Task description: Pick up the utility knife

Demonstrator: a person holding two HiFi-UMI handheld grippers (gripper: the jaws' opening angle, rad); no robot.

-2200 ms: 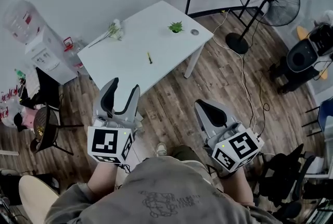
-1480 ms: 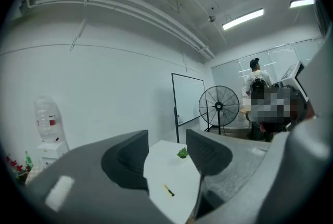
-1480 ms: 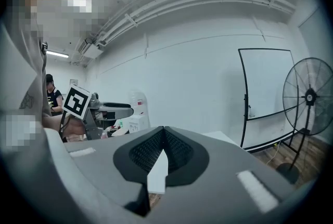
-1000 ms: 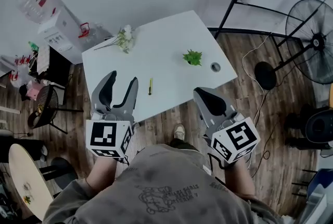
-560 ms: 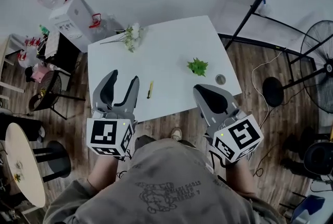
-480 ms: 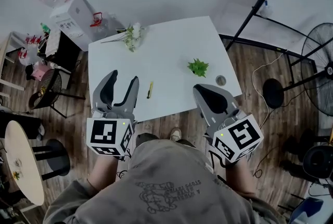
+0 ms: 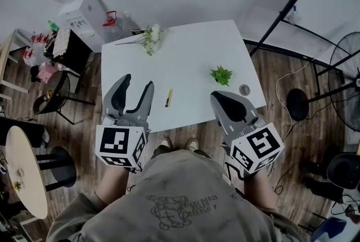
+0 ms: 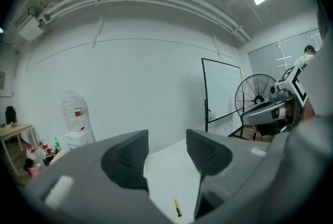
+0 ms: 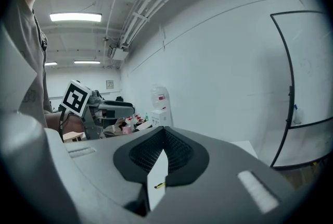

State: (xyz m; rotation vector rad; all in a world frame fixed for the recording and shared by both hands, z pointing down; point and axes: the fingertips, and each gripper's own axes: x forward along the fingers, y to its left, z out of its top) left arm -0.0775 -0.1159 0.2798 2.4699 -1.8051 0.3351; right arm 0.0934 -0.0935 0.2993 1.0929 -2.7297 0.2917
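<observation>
Head view, potted plant [image 7: 221, 74] on table [image 7: 191, 46], left gripper view, utility knife [image 8: 178, 208]

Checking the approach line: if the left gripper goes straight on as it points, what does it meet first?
Probably the bare white table seen between the left gripper's open jaws. The utility knife lies lower in that gap, off the line. Height is unclear: it might pass over the table.
</observation>
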